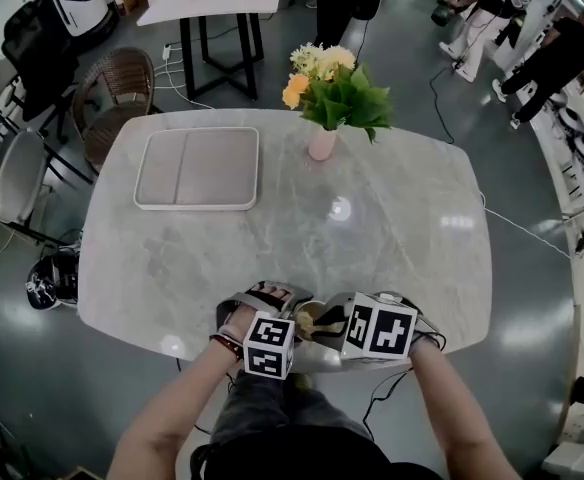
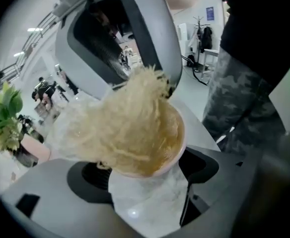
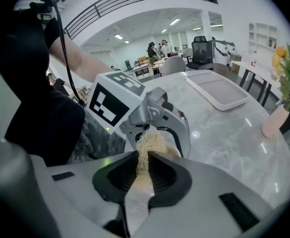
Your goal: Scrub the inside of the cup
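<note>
Head view, where: L gripper [image 1: 290, 306] and R gripper [image 1: 344, 318] meet at 6 o'clock, just inside the near edge of the grey marble worktop [image 1: 392, 238]. The pale round ceramic cup [image 1: 317, 322] sits btwn them.
Head view, room: white rectangular tray [image 1: 198, 168] at 10 o'clock and pink vase of yellow flowers [image 1: 322, 143] at 12, both well apart from the cup. Bare worktop btwn. The edge is close, so I'd shift the work twd 12.
Left gripper view, grip: fingers [image 2: 88, 177] clamped on the cup's sides. Cup mouth is stuffed w/ a straw-coloured fibrous scrub pad [image 2: 130, 118].
Left gripper view, how: hold the cup steady and firm. Let R do the twisting.
Right gripper view, grip: fingers [image 3: 167, 175] pinched tight on the scrub pad's tail. The rest goes into the cup at 12.
Right gripper view, how: press the pad deep and sweep round the wall w/ short strokes. Long pulls prob. drag the pad out.
</note>
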Demonstrator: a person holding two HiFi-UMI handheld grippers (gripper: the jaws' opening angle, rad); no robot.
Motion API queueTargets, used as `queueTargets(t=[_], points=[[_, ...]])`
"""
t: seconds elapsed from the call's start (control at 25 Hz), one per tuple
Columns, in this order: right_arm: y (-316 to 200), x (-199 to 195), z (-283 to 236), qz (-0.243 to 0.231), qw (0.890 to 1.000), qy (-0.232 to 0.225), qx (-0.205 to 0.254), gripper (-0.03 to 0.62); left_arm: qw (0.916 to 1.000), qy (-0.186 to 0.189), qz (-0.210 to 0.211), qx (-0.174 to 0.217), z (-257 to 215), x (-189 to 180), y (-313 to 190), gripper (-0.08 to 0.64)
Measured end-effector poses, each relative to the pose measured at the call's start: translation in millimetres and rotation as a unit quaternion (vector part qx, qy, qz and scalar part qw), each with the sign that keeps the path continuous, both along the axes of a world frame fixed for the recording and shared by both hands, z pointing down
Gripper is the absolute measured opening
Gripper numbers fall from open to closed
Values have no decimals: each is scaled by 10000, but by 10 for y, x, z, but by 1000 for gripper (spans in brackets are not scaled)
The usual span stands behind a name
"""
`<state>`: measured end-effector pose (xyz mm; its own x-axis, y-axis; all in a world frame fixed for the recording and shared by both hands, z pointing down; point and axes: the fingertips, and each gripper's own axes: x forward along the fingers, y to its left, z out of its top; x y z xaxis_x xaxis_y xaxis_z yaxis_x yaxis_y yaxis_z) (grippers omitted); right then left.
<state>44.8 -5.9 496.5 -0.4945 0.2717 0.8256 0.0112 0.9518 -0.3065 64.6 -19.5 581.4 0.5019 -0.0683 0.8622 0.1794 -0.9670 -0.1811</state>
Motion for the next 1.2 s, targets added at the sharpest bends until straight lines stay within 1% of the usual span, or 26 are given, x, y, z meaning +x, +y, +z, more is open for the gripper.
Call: queueTargets(t=[0.12, 0.24, 0.32, 0.36, 0.4, 0.44, 0.52, 0.56, 0.6, 0.64, 0.68, 0.72, 0.8, 0.88, 0.92, 0.96, 1.0, 1.12, 1.2], points=[[-14, -16, -65, 50, 9999, -117, 56, 64, 9973, -112, 723, -5, 1, -37, -7, 420], [-30, -26, -98, 106, 9997, -213, 100, 64, 9913, -207, 1301, 23, 1, -53, -19, 420], [-44, -25, -90, 216, 9994, -246, 89, 64, 9886, -239, 1484, 3, 5, -55, -30, 420], [-61, -20, -84, 252, 9993, -258, 120, 64, 9892, -235, 1443, -57, 12, -54, -36, 420], [-84, -13, -81, 274, 9991, -268, 182, 64, 9913, -205, 1293, -155, 21, -55, -43, 422], [-105, -4, -79, 289, 9989, -271, 259, 64, 9941, -146, 1040, -277, 31, -63, -54, 423], [-144, 24, -75, 294, 9983, -227, 452, 64, 9983, 37, 322, -486, 44, -116, -93, 423], [-165, 36, -73, 266, 9978, -180, 573, 64, 9983, 146, -99, -550, 41, -156, -115, 423], [-185, 46, -71, 205, 9972, -121, 705, 64, 9964, 268, -540, -596, 29, -197, -130, 423], [-198, 52, -69, 104, 9964, -58, 840, 64, 9922, 405, -992, -641, 10, -234, -131, 423], [-203, 53, -62, -37, 9952, 8, 974, 64, 9856, 547, -1443, -689, -9, -266, -119, 423], [-199, 52, -49, -210, 9936, 80, 1105, 64, 9770, 675, -1886, -733, -22, -296, -99, 423], [-181, 47, -6, -576, 9891, 231, 1338, 64, 9549, 860, -2733, -778, -32, -354, -65, 423], [-163, 38, 51, -867, 9844, 370, 1487, 64, 9305, 1012, -3430, -795, -45, -377, -40, 423], [-155, 32, 83, -984, 9823, 438, 1533, 64, 9214, 1068, -3654, -774, -55, -364, -24, 423], [-147, 27, 115, -1093, 9802, 509, 1571, 64, 9166, 1083, -3783, -708, -60, -337, -7, 423], [-137, 21, 146, -1199, 9779, 583, 1607, 64, 9152, 1051, -3842, -604, -60, -303, 9, 423], [-115, -1, 220, -1493, 9703, 789, 1733, 64, 9158, 820, -3925, -247, -42, -210, 11, 423], [-108, -4, 262, -1630, 9660, 884, 1801, 64, 9147, 684, -3982, -50, -17, -157, -29, 423]])
